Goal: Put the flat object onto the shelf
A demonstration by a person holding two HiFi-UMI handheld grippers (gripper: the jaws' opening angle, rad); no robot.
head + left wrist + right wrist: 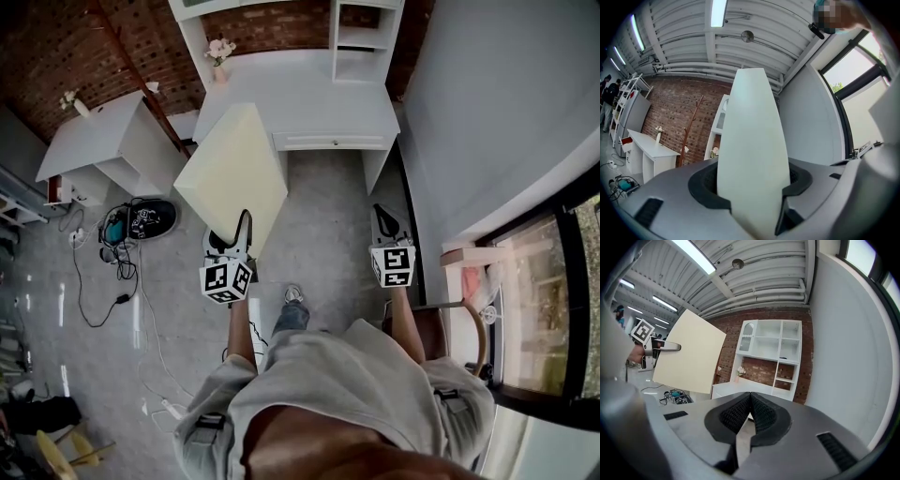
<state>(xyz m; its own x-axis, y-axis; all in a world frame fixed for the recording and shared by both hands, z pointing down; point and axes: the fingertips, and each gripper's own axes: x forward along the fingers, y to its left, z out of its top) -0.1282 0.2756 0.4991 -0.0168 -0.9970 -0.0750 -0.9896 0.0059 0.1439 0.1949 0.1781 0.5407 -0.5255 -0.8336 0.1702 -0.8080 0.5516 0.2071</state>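
Brick wall (pixel 281 28) closes the far side of the room, and a grey partition (pixel 487 112) runs down the right. Open grey floor (pixel 328 216) lies between the person and a white table (pixel 309 103), which carries the shelf (pixel 773 352) with its bare compartments. A second white table (pixel 103 141) stands to the left, with loose cables (pixel 122 244) on the floor near it.

The flat panel (pixel 234 173) is pale cream, plain and thin, with straight edges. It is up in the air, tilted, and in the head view its far corner overlaps the table's front edge. The left tool (pixel 232 236) clamps its lower edge. The right tool (pixel 386 225) has its jaws together on nothing.
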